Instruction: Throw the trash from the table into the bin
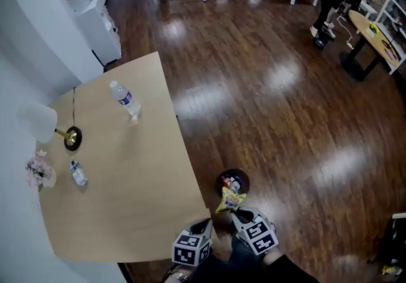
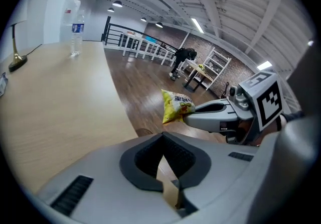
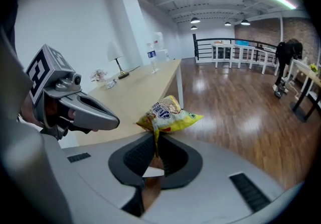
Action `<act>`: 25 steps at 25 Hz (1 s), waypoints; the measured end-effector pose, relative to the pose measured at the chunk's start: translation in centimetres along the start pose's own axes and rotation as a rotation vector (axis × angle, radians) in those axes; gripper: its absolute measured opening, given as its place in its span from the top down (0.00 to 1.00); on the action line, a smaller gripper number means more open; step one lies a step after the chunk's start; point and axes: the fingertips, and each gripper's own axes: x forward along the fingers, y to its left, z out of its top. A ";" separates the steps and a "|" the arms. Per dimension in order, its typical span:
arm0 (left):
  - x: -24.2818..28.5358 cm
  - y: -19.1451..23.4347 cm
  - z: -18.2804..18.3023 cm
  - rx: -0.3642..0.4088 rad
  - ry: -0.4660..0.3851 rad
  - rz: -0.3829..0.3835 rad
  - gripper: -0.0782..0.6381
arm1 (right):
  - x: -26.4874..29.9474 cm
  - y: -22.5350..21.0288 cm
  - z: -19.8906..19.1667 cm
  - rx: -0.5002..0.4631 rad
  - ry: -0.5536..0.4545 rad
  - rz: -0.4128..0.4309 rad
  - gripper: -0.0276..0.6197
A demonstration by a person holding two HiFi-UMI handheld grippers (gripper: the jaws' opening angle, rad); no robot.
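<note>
your right gripper's (image 3: 155, 143) jaws are clamped on one edge of the yellow snack bag (image 3: 168, 113). the bag sticks out ahead of them, off the tabletop's (image 1: 127, 167) corner and over the floor, right by the dark round bin (image 1: 243, 175). your left gripper's (image 2: 161, 156) jaws are closed on nothing. on the tabletop a water bottle (image 1: 125, 99) stands upright, and a small bottle (image 1: 78, 174) lies near the lamp (image 1: 38, 122).
</note>
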 end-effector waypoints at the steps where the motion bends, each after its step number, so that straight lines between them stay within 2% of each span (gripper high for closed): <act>1: 0.8 -1.0 -0.1 0.001 0.014 -0.003 0.89 | -0.4 -0.9 -0.8 0.010 0.003 -0.002 0.92; 6: 4.4 -5.7 0.2 -0.006 0.037 -0.013 0.89 | -1.9 -4.8 -4.3 0.067 0.023 -0.018 0.92; 11: 10.0 -7.5 -0.4 -0.032 0.039 0.033 0.89 | 0.2 -9.9 -10.1 0.104 0.108 -0.018 0.92; 19: 20.2 -4.5 -4.1 -0.108 0.056 0.149 0.89 | 11.6 -16.0 -18.3 0.079 0.220 -0.004 0.92; 25: 24.7 -1.9 -6.7 -0.193 0.092 0.208 0.89 | 19.8 -18.7 -22.8 0.093 0.271 0.015 0.92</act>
